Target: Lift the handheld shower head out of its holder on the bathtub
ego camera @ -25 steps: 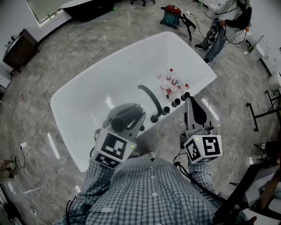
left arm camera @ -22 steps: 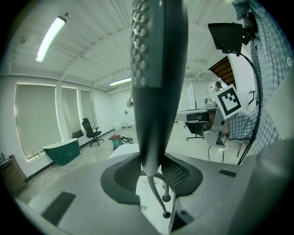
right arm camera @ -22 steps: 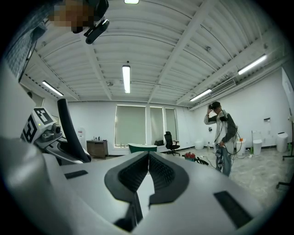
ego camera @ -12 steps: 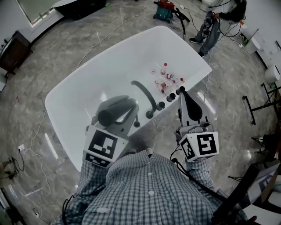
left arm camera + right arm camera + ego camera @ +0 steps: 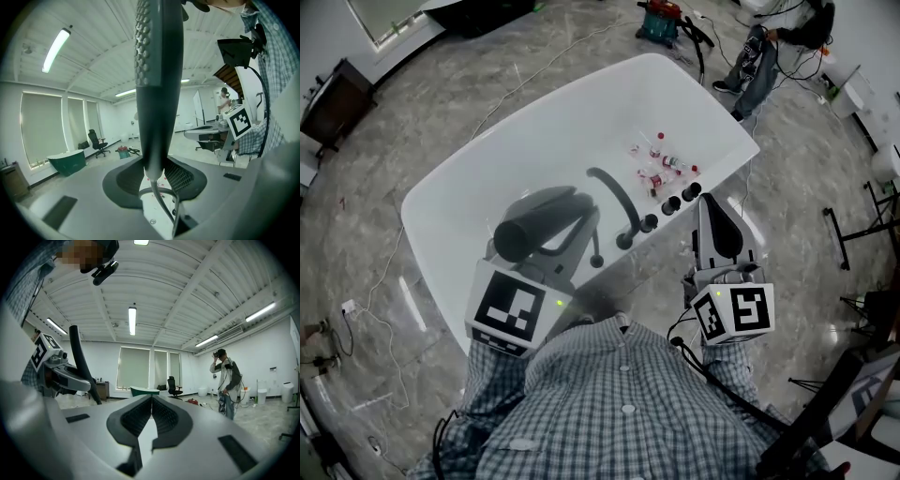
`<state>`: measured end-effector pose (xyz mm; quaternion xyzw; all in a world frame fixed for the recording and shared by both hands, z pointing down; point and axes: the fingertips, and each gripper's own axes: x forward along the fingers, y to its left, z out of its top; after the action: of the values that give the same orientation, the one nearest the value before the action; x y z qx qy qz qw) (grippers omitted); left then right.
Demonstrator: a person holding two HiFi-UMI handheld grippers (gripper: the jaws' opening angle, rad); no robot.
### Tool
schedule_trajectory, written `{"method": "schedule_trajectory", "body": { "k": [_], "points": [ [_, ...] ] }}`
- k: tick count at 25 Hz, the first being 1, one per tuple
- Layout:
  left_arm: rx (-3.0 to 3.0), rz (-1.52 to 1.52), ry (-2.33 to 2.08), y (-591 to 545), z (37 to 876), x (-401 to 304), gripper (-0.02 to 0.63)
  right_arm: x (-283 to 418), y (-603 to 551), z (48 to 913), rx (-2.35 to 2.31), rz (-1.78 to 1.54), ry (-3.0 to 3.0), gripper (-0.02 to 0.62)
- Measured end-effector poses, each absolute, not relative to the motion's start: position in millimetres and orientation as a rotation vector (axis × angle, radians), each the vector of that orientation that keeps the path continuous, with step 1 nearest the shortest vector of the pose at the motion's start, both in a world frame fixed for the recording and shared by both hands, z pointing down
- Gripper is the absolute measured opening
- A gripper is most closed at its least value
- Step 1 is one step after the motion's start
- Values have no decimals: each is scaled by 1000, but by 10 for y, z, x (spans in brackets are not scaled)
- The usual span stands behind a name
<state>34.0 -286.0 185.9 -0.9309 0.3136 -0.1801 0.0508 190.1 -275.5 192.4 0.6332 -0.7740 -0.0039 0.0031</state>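
The dark shower head [image 5: 157, 93] stands upright between the jaws of my left gripper [image 5: 155, 177], which is shut on its handle; its hose [image 5: 164, 208] trails down below. In the head view the left gripper [image 5: 555, 222] is raised over the near rim of the white bathtub [image 5: 487, 169], with the shower head [image 5: 523, 238] pointing up at the camera. The holder is hidden under the gripper. My right gripper [image 5: 707, 204] is beside the tub's near right rim, shut on nothing, its jaws [image 5: 151, 398] pressed together. The shower head [image 5: 82, 363] also shows at the left of the right gripper view.
A curved faucet spout [image 5: 615, 194] and three dark knobs [image 5: 668, 206] sit on the tub's near rim. Several small bottles [image 5: 658, 165] lie inside the tub. A person [image 5: 769, 47] and a vacuum [image 5: 661, 19] stand beyond the tub. Cables run over the floor.
The left gripper has come up toward the camera and a little left with the shower head in it. The right gripper has hardly moved.
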Motion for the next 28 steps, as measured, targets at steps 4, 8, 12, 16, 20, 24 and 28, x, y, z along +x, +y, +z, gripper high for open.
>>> {"method": "schedule_trajectory", "body": {
  "k": [4,8,12,16,20,24,28],
  "points": [
    [-2808,-493,961,-2876,1676,335,126,1919,-2742,1887,1998,-19,-2424,17],
    [-2782,-440,982,-2874,1523,311,126,1933,-2738,1842,2009,-33,-2422,17],
    [-2768,-435,972,-2856,1447,308,126,1957,-2739,1820,2024,-47,-2406,17],
    [-2755,-412,967,-2842,1358,302,126,1966,-2735,1788,2031,-53,-2407,15],
    [-2742,-418,948,-2809,1321,316,126,1981,-2739,1781,2043,-53,-2401,15],
    [-2743,-413,943,-2796,1305,318,126,1971,-2737,1777,2039,-58,-2401,15],
    [-2755,-399,943,-2789,1297,306,126,1940,-2737,1771,2023,-65,-2408,15]
  ]
}}
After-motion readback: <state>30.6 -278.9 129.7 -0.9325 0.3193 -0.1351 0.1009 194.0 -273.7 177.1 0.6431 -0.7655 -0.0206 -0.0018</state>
